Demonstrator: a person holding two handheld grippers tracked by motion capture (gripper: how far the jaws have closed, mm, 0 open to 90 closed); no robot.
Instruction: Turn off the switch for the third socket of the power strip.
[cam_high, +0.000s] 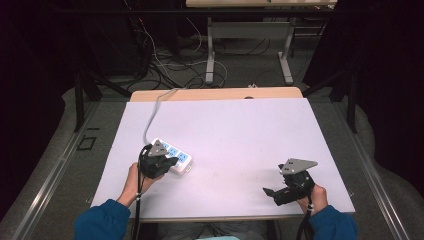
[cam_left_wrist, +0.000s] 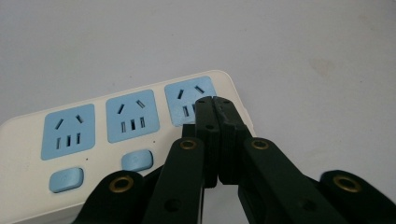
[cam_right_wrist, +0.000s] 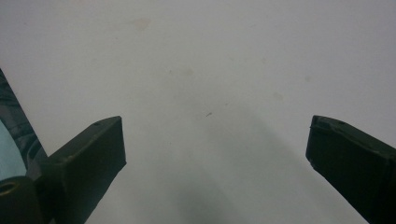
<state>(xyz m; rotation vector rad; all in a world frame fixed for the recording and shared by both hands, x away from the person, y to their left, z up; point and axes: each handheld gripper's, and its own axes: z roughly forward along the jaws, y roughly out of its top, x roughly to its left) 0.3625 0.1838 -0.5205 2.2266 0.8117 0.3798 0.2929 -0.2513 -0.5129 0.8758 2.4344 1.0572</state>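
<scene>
A white power strip (cam_high: 181, 159) with blue sockets lies at the left of the white table top (cam_high: 230, 135). My left gripper (cam_high: 171, 161) hovers over its near end, jaws pressed together with nothing between them. In the left gripper view the shut tips of the left gripper (cam_left_wrist: 215, 100) sit above the end socket of the power strip (cam_left_wrist: 116, 121), which has blue buttons below the sockets. My right gripper (cam_high: 271, 193) rests low at the front right, jaws wide apart. The right gripper (cam_right_wrist: 215, 140) view has bare table surface between its black jaws.
The strip's grey cable (cam_high: 152, 112) runs back to the far table edge (cam_high: 215, 93). Beyond it, a desk frame (cam_high: 210, 55) stands on the floor among loose cables (cam_high: 165, 65). A person's blue sleeves (cam_high: 102, 220) enter from below.
</scene>
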